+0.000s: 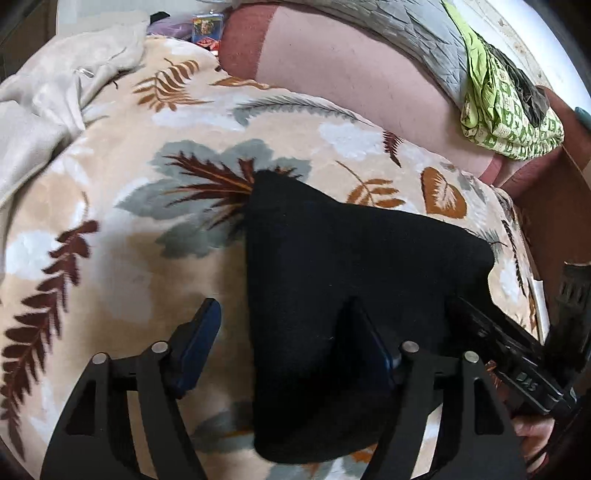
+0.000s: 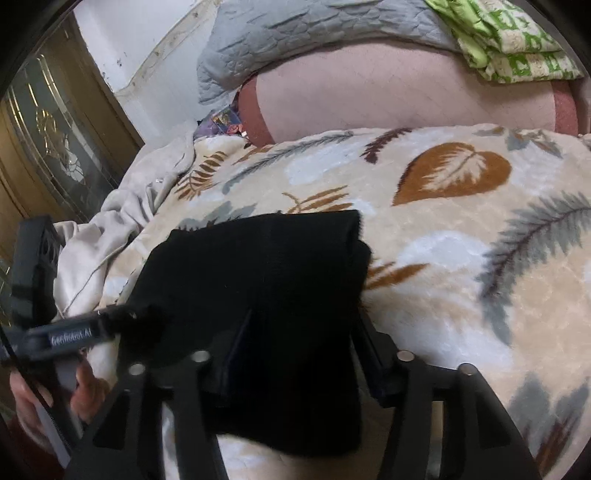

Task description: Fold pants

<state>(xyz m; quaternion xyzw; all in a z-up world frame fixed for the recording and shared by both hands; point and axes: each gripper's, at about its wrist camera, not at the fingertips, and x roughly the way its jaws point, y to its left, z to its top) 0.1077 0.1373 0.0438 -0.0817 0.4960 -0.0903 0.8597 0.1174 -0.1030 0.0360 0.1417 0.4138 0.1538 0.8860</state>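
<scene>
The black pants (image 1: 332, 280) lie folded into a thick bundle on a leaf-patterned blanket (image 1: 122, 229). My left gripper (image 1: 284, 325) is open; its left finger stands over bare blanket and its right finger lies on the pants. In the right wrist view the pants (image 2: 258, 273) fill the centre. My right gripper (image 2: 303, 328) is open, its fingers straddling the near part of the bundle, which drapes between them. The right gripper's body shows at the right of the left view (image 1: 517, 354), and the left gripper's body at the left of the right view (image 2: 70, 336).
A crumpled beige sheet (image 1: 55, 88) lies at the blanket's far left. A pink pillow (image 1: 351, 70), a grey quilt (image 1: 399, 26) and a green patterned cloth (image 1: 506, 110) are at the back. A glass-panelled wooden door (image 2: 55, 147) stands left.
</scene>
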